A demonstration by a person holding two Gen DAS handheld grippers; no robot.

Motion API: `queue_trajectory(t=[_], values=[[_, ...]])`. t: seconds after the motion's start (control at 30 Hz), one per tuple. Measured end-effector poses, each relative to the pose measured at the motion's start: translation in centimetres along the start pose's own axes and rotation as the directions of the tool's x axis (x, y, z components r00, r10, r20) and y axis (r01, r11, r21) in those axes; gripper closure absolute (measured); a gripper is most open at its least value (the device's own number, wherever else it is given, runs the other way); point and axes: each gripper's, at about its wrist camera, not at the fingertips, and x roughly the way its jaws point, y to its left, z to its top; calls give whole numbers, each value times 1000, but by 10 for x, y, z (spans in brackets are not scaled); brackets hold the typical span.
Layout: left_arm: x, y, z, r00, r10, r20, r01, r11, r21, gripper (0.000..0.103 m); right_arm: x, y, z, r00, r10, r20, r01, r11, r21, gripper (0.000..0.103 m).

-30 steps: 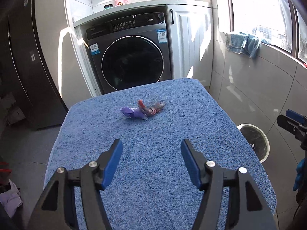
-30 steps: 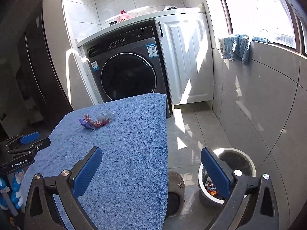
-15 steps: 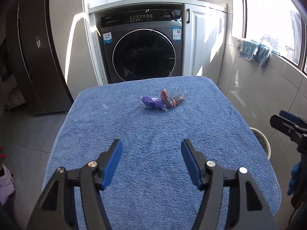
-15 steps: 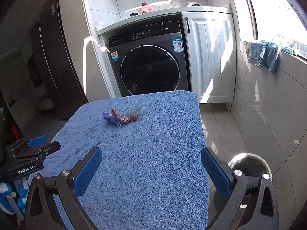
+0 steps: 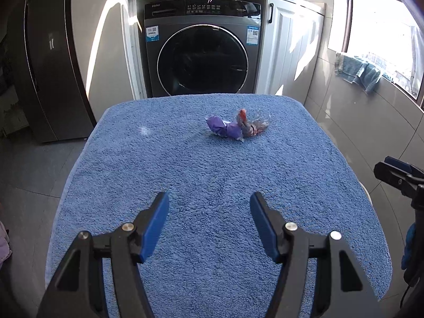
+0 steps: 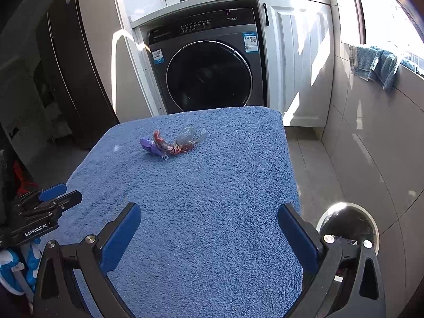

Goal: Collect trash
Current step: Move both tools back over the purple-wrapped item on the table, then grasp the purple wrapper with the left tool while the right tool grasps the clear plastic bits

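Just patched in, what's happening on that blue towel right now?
A person holds two grippers over the blue towel. The left gripper and right gripper are both open and empty. The crumpled wrappers lie untouched near the far end, and the bin waits on the floor at the right.

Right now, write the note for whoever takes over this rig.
Left tool: open, empty, above the near part of the blue terry towel covering the table.
Right tool: open wide, empty, over the towel's right side.
Trash: a crumpled purple wrapper lies touching a twisted clear-and-red plastic wrapper on the towel's far half, not yet touched.
Round white-rimmed bin stands on the floor right of the table; something already lies inside.
Done: nothing lifted from the towel.
Left: pick up both wrappers, drop them in the bin.
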Motion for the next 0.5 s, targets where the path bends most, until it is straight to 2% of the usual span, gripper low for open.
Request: queue_trajectory(t=[0.23, 0.43, 0.5], values=[[30, 15, 11, 995, -81, -50, 79, 997, -24, 42, 22, -6, 8, 999, 23, -35, -23, 1000, 2, 0], [65, 29, 45, 986, -151, -62, 144, 984, -108, 43, 43, -5, 21, 997, 59, -40, -60, 998, -22, 5], [79, 32, 60, 986, -158, -58, 149, 979, -139, 46, 51, -5, 25, 997, 70, -42, -71, 997, -29, 7]])
